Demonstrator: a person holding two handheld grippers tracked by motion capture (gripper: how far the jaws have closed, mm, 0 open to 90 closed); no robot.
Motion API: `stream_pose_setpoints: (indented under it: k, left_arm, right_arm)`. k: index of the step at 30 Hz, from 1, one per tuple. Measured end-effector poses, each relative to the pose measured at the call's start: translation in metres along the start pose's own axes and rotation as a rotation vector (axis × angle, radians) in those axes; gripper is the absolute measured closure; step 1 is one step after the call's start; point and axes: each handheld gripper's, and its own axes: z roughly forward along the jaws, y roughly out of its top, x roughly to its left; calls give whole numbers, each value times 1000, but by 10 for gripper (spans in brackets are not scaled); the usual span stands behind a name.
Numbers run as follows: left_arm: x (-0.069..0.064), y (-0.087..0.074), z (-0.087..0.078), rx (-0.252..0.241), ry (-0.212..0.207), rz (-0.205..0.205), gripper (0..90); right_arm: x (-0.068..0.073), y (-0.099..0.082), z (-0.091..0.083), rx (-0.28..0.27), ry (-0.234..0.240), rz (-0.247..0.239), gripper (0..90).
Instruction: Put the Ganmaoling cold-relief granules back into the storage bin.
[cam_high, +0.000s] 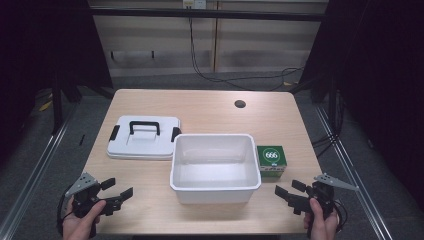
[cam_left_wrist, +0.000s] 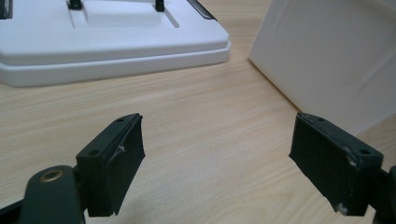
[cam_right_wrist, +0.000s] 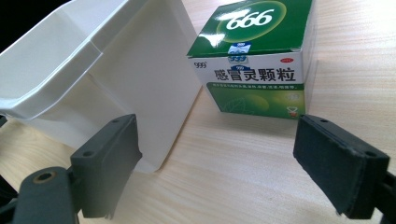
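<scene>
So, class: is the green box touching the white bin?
Cannot tell. In the high view the green box sits tight against the bin with no gap showing; the right gripper view hints at a sliver between them, not plainly.

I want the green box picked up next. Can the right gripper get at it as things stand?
Probably yes. The right gripper is open, and the green box stands just ahead of it on bare table. The white bin sits close on one side but leaves the near face free.

the lid (cam_left_wrist: 107, 42) and white bin (cam_right_wrist: 93, 70) run off the frame edges.
</scene>
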Motion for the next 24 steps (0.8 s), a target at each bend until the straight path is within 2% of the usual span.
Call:
stream_pose_setpoints:
  k: [10, 13, 15, 18, 19, 22, 24]
  left_arm:
    - [2, -1, 0, 9, -4, -9, 170]
    - [1, -1, 0, -3, -3, -17, 170]
    - [1, -1, 1, 3, -9, -5, 170]
    - [0, -1, 1, -1, -11, -10, 170]
    - [0, 0, 1, 0, -13, -10, 170]
    - [0, 0, 2, 5, -16, 1, 171]
    - [-1, 0, 2, 6, -14, 3, 172]
  right_arm:
    - [-1, 1, 4, 26, 38, 16, 129]
    - [-1, 2, 3, 42, 73, -25, 129]
    - [-1, 2, 3, 53, 98, -44, 129]
    - [0, 3, 2, 52, 88, -60, 131]
    - [0, 4, 1, 65, 86, -91, 131]
    - [0, 8, -1, 77, 76, -92, 135]
    - [0, 12, -5, 30, 95, -90, 130]
